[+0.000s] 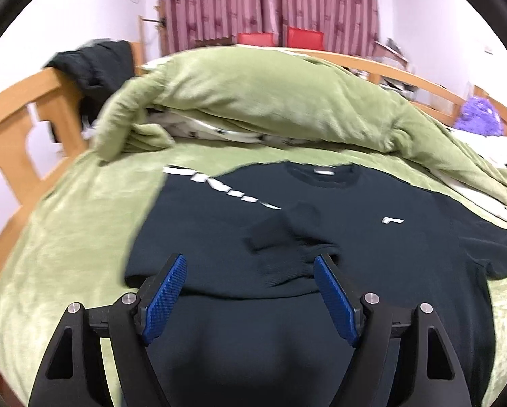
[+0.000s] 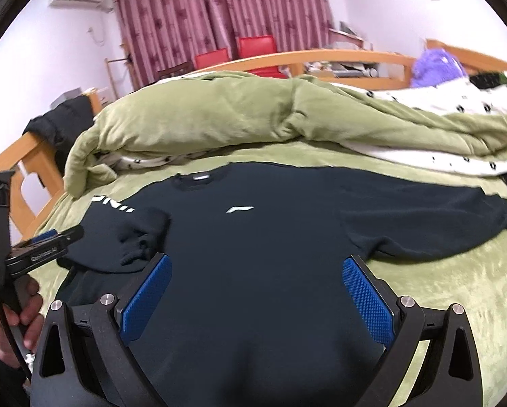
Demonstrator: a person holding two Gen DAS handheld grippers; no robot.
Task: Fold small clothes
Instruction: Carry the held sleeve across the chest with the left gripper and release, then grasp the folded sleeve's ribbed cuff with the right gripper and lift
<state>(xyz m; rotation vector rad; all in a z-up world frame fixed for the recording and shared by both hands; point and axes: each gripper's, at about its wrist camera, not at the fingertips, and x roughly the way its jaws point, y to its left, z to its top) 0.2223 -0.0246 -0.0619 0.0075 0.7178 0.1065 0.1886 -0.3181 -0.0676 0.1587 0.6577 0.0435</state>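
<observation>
Sweatshirt (image 1: 372, 237): dark, flat on bed (image 1: 67, 237); one sleeve folded inward, hem cut off.
Left gripper (image 1: 250, 264): jaws apart, apparently empty.
Right gripper (image 2: 257, 268): jaws apart.

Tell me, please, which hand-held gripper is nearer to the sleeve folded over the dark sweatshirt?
Left. The left hand-held gripper hangs open just short of the folded sleeve, its cuff near one fingertip. The right hand-held gripper sits open over the sweatshirt's middle.
</observation>
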